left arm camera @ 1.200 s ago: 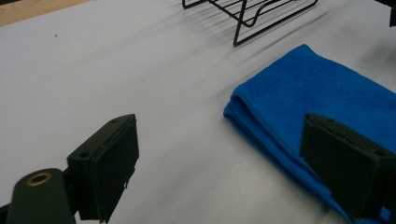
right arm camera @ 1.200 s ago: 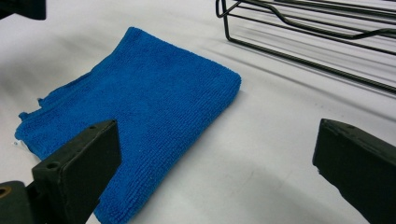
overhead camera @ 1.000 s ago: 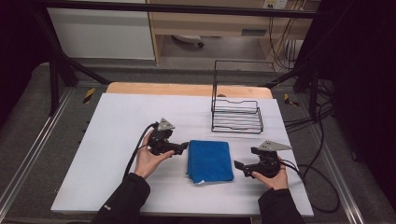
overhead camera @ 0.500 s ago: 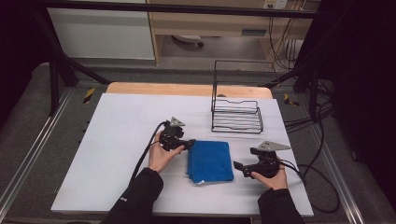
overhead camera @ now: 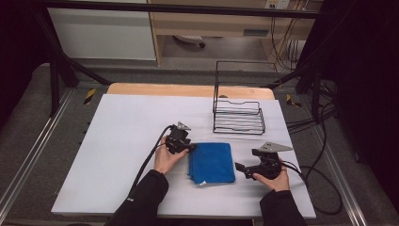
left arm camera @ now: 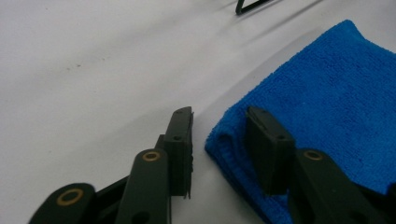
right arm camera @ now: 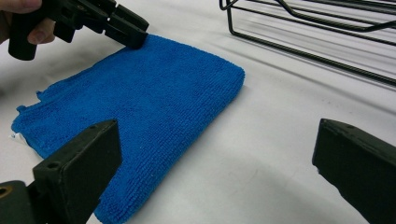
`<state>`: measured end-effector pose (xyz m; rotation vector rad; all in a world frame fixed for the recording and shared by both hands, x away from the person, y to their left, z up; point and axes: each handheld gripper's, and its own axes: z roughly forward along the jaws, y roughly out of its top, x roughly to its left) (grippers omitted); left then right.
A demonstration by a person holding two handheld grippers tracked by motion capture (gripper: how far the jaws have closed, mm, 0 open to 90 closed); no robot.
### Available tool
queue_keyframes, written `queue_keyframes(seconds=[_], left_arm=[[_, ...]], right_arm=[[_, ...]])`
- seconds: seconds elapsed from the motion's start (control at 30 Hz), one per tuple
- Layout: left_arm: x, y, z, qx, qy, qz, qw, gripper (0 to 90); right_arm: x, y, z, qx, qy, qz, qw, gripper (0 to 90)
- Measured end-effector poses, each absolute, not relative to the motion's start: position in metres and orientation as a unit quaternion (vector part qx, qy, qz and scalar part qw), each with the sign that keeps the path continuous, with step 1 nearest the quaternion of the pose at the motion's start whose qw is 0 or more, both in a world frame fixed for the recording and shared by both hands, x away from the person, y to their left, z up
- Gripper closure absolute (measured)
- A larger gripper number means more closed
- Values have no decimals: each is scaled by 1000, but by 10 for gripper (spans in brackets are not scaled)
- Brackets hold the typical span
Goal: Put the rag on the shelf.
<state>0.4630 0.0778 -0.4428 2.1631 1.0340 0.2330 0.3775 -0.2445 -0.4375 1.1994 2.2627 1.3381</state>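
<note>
Cloth (overhead camera: 211, 162), blue and folded flat, lies on the white table (overhead camera: 117, 141) between my two grippers. My left gripper (overhead camera: 190, 147) is at its corner: in the left gripper view one finger (left arm camera: 266, 144) rests on top of the cloth's (left arm camera: 327, 107) folded edge, the other finger (left arm camera: 180, 140) stands on bare table just beside that edge, so the corner sits between them. These jaws have just been closing, but a gap remains and the pads do not yet press the fabric. In the right gripper view I see the same gripper (right arm camera: 128, 30) tipped down onto the far corner of the cloth (right arm camera: 154, 107).

My right gripper (overhead camera: 241, 167) sits low just beside the cloth's opposite edge, not touching it. Its fingers (right arm camera: 79, 163) are spread wide, with the cloth's near edge and bare table between them.

Beyond both sets of fingers, well apart from the cloth, a black wire rack (overhead camera: 237, 115) stands on the table.
</note>
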Motion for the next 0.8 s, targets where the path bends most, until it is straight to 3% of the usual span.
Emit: queue_keyframes(seconds=[0.27,0.5,0.8], left_arm=[[462,74,-445,839,400,89,359,681],[460,73,-445,842,397,83,356,776],[458,70,-446,842,394,91,357,810]], right_arm=[[378,-245,-437,412,776,460,126,22],[379,-245,-436,417,772,462,127,15],[386,-239,-432,426,766,460,143,8]])
